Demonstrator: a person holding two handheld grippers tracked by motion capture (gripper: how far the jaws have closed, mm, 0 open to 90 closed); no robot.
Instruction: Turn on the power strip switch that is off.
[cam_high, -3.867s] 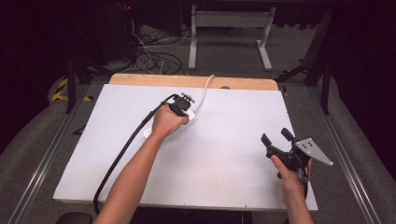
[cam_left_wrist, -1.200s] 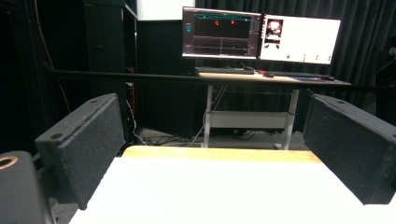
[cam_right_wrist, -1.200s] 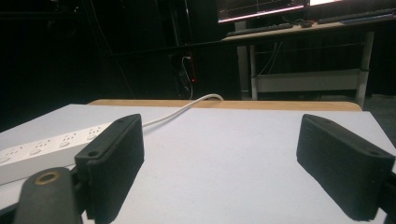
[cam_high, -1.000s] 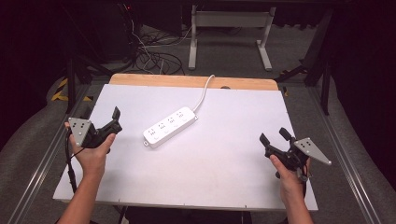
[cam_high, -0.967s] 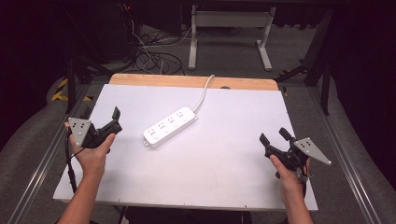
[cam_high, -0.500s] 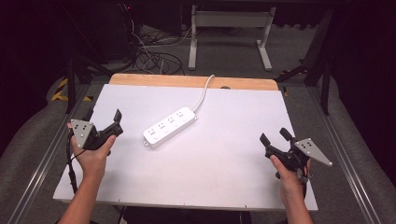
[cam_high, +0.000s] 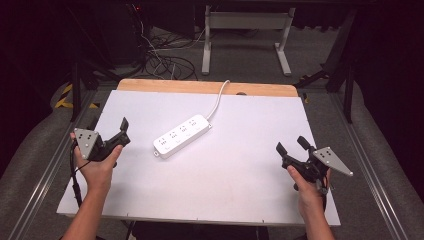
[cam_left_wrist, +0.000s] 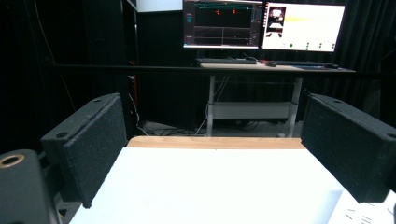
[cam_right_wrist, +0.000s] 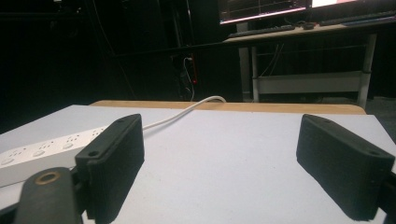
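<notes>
A white power strip lies slantwise on the white tabletop, left of centre, and its white cable runs off over the far wooden edge. My left gripper is held at the table's left side, well apart from the strip, open with nothing between its jaws. A corner of the strip shows at that view's lower right. My right gripper hovers near the front right, open and holding nothing. The strip and its cable lie off to its left.
A wooden strip borders the table's far edge. Beyond it stand a desk frame and loose floor cables. Monitors sit on a far desk. Metal rails run along both sides of the table.
My left gripper, which was at the power strip earlier, has drawn back to the table's left side and over the last second edged slightly rightward. The strip and the right gripper have stayed still.
</notes>
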